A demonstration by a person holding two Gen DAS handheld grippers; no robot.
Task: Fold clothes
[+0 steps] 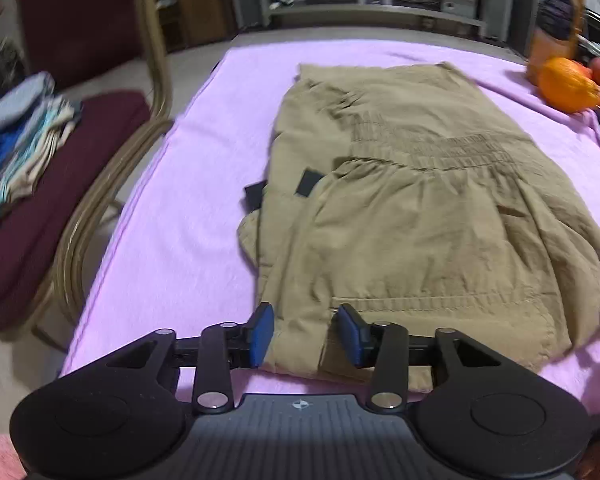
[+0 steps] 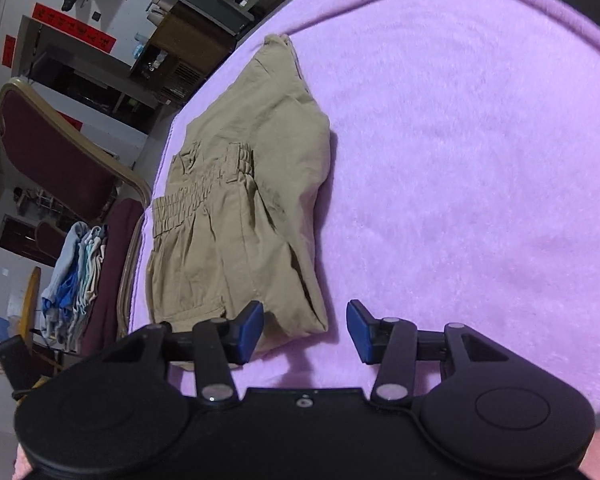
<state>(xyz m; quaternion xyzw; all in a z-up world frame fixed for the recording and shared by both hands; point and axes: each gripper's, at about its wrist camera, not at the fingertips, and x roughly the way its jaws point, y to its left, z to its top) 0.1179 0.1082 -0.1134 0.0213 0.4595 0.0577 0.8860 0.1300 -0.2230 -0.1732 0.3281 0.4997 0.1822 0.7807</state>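
Left gripper (image 1: pixel 306 334): your fingers stand apart, empty, over the near hem of the trousers.
Right gripper (image 2: pixel 306 330): your fingers are spread wide, holding nothing; the near corner of the trousers lies between them, just beside the left pad.
Trousers (image 1: pixel 420 216): khaki, folded, lying flat on the blanket, elastic waistband facing up mid-pile.
Blanket (image 1: pixel 188 184): lilac fleece covering the table.
Chair (image 1: pixel 60 168): to your left, maroon seat carrying a stack of clothes (image 1: pixel 20 136).
Orange (image 1: pixel 566 86): at the far right, a bottle (image 1: pixel 558 12) behind it.
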